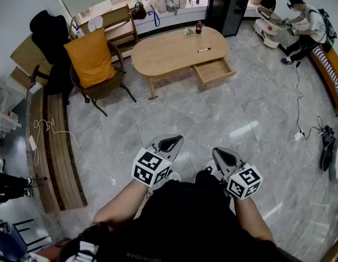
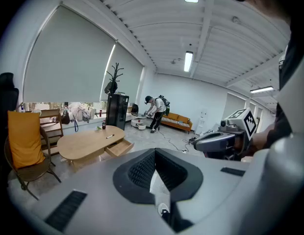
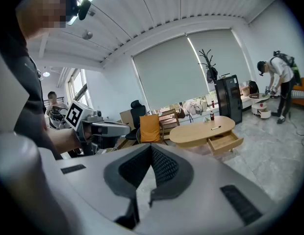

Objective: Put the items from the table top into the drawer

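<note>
An oval wooden table (image 1: 169, 52) stands far ahead of me, its drawer (image 1: 213, 71) pulled open at the front right. On the top lie a black marker (image 1: 204, 50), a red-capped bottle (image 1: 199, 27) and a small green item (image 1: 189, 31). My left gripper (image 1: 169, 143) and right gripper (image 1: 223, 157) hang close to my body, both shut and empty, several steps from the table. The left gripper view shows the table (image 2: 83, 143), drawer (image 2: 118, 148) and marker (image 2: 109, 136) beyond its gripper (image 2: 154, 166). The right gripper view shows the table (image 3: 201, 131), drawer (image 3: 223, 142) and bottle (image 3: 211, 116) past its gripper (image 3: 151, 163).
A chair with an orange cushion (image 1: 94, 63) stands left of the table, and a long wooden bench (image 1: 55, 146) runs along the left wall. Cables (image 1: 300, 132) trail over the grey tile floor at right. A person (image 1: 304, 25) crouches at the far right beside a black cabinet (image 1: 230, 4).
</note>
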A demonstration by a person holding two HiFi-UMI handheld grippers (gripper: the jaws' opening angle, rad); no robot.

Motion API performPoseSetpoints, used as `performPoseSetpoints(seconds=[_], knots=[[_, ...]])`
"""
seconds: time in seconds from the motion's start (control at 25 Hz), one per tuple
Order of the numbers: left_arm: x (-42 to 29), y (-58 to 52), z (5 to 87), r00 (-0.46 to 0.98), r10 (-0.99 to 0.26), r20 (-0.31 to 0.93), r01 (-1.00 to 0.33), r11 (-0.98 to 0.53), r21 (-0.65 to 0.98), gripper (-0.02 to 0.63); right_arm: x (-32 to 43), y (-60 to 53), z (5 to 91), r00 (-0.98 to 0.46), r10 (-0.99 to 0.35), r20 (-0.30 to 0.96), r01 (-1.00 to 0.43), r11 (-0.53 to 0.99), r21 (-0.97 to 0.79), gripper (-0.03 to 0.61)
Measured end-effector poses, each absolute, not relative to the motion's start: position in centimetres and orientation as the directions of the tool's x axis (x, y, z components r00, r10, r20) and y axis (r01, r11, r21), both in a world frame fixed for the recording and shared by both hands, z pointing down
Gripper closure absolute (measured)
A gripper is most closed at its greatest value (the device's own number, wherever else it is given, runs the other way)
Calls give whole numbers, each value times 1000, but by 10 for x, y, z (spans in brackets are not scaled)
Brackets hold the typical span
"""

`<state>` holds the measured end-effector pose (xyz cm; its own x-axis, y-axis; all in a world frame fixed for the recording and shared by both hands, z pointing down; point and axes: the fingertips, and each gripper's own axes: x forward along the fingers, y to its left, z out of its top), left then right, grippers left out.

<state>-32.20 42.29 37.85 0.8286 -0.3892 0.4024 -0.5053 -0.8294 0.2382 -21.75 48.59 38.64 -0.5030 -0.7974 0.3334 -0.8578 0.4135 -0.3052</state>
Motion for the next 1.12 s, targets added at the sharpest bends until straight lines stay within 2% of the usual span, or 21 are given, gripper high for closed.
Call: performPoseSetpoints(seconds=[0.64, 1.12], knots=[[-286, 406, 390, 813, -394, 430, -522, -820, 236, 612, -180, 461, 385, -512, -803, 305, -850, 422, -316, 575], [-179, 350, 383, 794, -424, 437, -549, -808, 214, 612, -73, 393, 374, -523, -805, 279, -843, 441, -309, 574]])
